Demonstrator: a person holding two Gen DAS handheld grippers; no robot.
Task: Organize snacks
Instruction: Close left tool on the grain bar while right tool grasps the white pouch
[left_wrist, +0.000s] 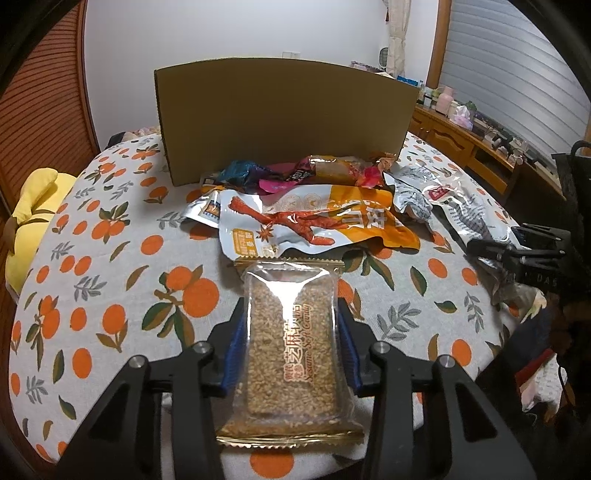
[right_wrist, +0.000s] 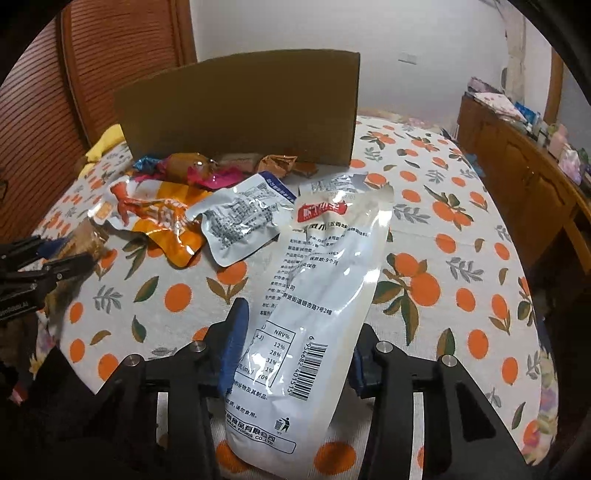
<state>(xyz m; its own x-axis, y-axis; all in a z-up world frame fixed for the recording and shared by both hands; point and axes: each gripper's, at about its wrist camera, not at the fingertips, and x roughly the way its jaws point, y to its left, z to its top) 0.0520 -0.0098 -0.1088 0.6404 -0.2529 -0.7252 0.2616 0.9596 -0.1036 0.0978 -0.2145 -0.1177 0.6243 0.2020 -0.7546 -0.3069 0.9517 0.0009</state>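
A clear packet of sesame soft candy (left_wrist: 291, 350) lies lengthwise between the blue pads of my left gripper (left_wrist: 291, 310), which is shut on its sides just above the tablecloth. My right gripper (right_wrist: 299, 321) is shut on the lower part of a long white snack pouch (right_wrist: 325, 280), printed back side up, whose far end rests on the table. In the left wrist view, the right gripper (left_wrist: 491, 251) shows at the right edge. An upright cardboard box wall (left_wrist: 284, 122) stands behind the snack pile.
Between the grippers and the box lie an orange-and-white chicken-feet pouch (left_wrist: 314, 221), a silver pouch (right_wrist: 240, 221) and several small wrapped candies (left_wrist: 280, 173). The round table has an orange-print cloth (left_wrist: 110, 258). A yellow plush (left_wrist: 29, 221) sits left, a wooden cabinet (right_wrist: 517, 177) right.
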